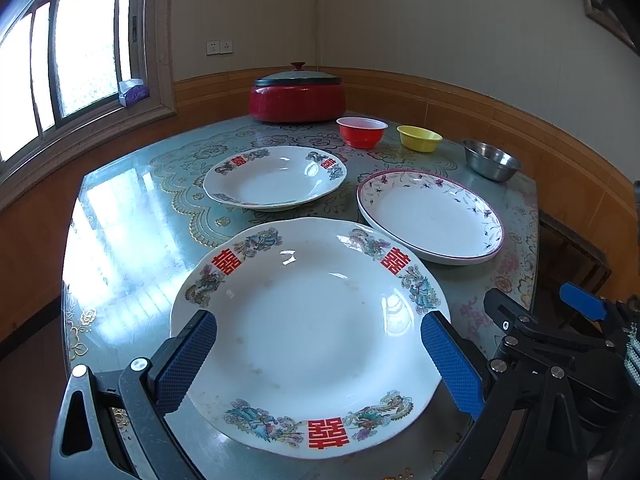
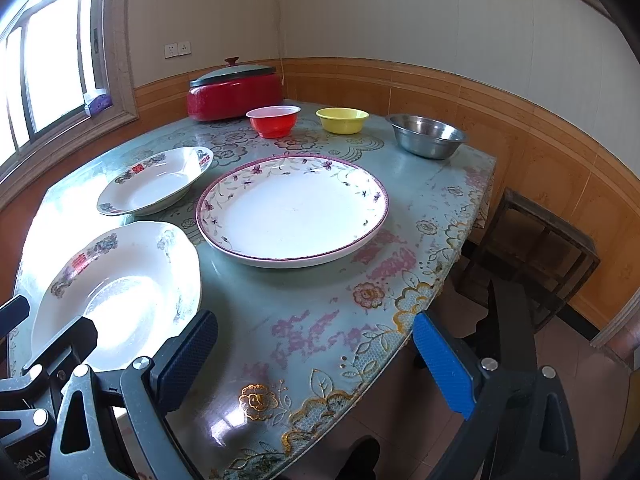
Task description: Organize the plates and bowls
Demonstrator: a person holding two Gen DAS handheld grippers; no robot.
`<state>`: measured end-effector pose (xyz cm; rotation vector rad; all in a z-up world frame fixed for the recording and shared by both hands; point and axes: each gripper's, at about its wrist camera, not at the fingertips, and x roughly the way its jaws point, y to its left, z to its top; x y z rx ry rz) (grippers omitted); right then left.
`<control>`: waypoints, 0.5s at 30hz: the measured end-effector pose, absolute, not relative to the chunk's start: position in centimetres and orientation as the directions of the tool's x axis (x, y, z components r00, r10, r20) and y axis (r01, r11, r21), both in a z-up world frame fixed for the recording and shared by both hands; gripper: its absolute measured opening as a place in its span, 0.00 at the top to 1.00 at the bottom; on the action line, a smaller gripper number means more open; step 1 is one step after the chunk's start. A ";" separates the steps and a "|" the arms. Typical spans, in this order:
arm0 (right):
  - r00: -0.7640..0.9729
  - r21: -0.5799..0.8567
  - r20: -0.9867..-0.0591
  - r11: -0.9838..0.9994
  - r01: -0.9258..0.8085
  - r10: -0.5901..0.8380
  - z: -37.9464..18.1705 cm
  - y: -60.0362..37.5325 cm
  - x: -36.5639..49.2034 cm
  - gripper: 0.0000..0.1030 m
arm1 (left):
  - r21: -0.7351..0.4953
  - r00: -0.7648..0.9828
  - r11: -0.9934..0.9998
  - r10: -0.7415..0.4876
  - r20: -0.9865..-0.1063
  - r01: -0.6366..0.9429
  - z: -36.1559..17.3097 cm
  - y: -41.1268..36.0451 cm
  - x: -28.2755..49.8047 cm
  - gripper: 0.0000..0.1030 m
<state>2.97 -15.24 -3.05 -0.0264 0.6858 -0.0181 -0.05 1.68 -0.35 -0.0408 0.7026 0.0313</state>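
A large white plate [image 1: 308, 332] with red characters and a floral rim lies on the table just ahead of my left gripper [image 1: 320, 360]. The gripper is open, its blue pads [image 1: 188, 360] standing on either side of the plate's near half. Behind it sit a smaller matching deep plate [image 1: 276, 178] and a purple-rimmed floral plate [image 1: 430, 216]. Further back stand a red bowl [image 1: 361, 131], a yellow bowl [image 1: 419, 138] and a steel bowl [image 1: 491, 159]. My right gripper [image 2: 316, 360] is open and holds nothing, hovering over the table's near right edge, with the purple-rimmed plate [image 2: 292, 212] ahead of it.
A red lidded pot [image 1: 297, 96] stands at the back of the table [image 2: 320, 300], near the wall corner. A dark wooden stool [image 2: 536, 248] sits on the floor to the table's right. A tissue box [image 1: 133, 91] rests on the windowsill at left.
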 end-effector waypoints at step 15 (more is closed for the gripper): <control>0.721 0.114 -0.681 0.991 -0.068 0.128 -3.3 -18.0 5.3 0.08 | -0.135 0.738 0.990 -0.115 -0.665 0.033 -0.4 2.4 0.9 0.00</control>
